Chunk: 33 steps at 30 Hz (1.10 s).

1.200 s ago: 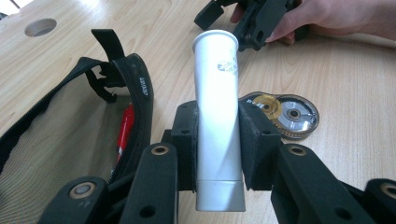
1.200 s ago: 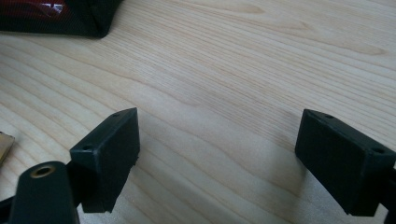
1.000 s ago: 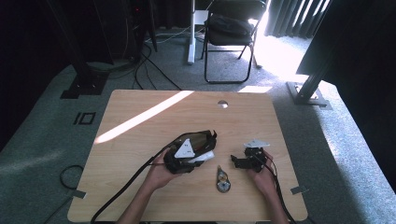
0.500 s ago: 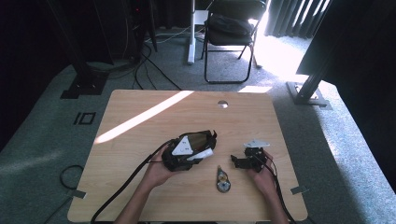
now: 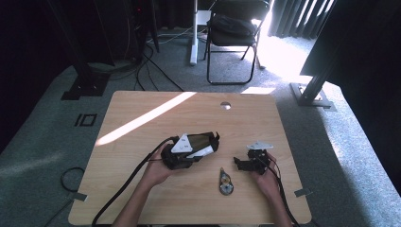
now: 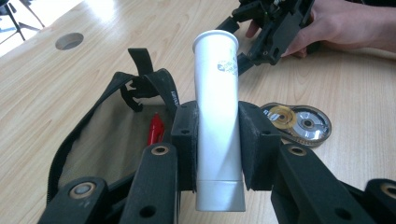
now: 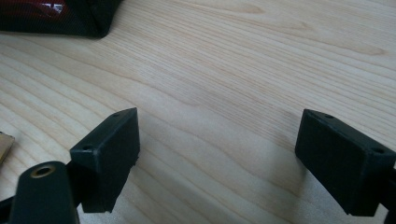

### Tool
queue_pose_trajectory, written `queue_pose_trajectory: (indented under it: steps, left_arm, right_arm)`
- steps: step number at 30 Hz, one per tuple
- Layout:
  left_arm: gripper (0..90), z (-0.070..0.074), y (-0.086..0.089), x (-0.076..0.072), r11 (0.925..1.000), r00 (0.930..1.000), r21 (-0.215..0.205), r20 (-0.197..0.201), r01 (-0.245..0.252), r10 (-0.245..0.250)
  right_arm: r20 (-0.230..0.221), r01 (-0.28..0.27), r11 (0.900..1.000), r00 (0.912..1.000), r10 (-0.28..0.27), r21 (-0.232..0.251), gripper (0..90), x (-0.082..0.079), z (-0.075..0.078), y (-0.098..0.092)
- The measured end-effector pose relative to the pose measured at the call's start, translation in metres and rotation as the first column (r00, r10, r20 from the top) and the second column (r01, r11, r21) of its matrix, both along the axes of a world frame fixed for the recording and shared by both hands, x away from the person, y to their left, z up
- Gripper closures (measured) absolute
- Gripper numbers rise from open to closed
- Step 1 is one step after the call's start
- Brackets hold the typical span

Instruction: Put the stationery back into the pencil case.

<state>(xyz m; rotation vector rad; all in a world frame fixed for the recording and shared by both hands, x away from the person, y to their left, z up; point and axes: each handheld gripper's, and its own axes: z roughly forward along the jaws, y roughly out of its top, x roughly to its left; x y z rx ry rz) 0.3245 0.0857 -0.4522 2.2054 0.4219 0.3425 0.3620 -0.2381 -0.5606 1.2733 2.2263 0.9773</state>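
My left gripper (image 6: 219,140) is shut on a white plastic tube (image 6: 217,116), its pads pressing on both sides near the capped end. Under it lies an open black pouch (image 6: 107,135) with a red pen (image 6: 155,130) inside. In the high view the left gripper (image 5: 208,146) holds the tube (image 5: 201,152) over the pouch (image 5: 203,139) at the table's middle front. My right gripper (image 7: 219,140) stands open just above the bare wood, nothing between its jaws. The high view shows it (image 5: 241,163) to the right of the pouch.
A round tape dispenser (image 5: 226,182) lies flat near the front edge, between the two hands; it appears again as a disc (image 6: 299,123) in the left gripper view. A cable hole (image 5: 225,105) sits at the wooden table's far side. A folding chair (image 5: 231,28) stands beyond the table.
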Motion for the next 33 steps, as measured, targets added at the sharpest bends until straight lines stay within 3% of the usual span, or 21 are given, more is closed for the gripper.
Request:
queue_pose_trajectory:
  steps: [33]
  left_arm:
    - [70.5,0.006,0.007,0.019,0.9989,0.9989,-0.007,0.013,-0.045,0.045]
  right_arm:
    - [0.000,0.000,1.000,1.0000,0.000,0.000,13.7,0.000,0.000,0.000]
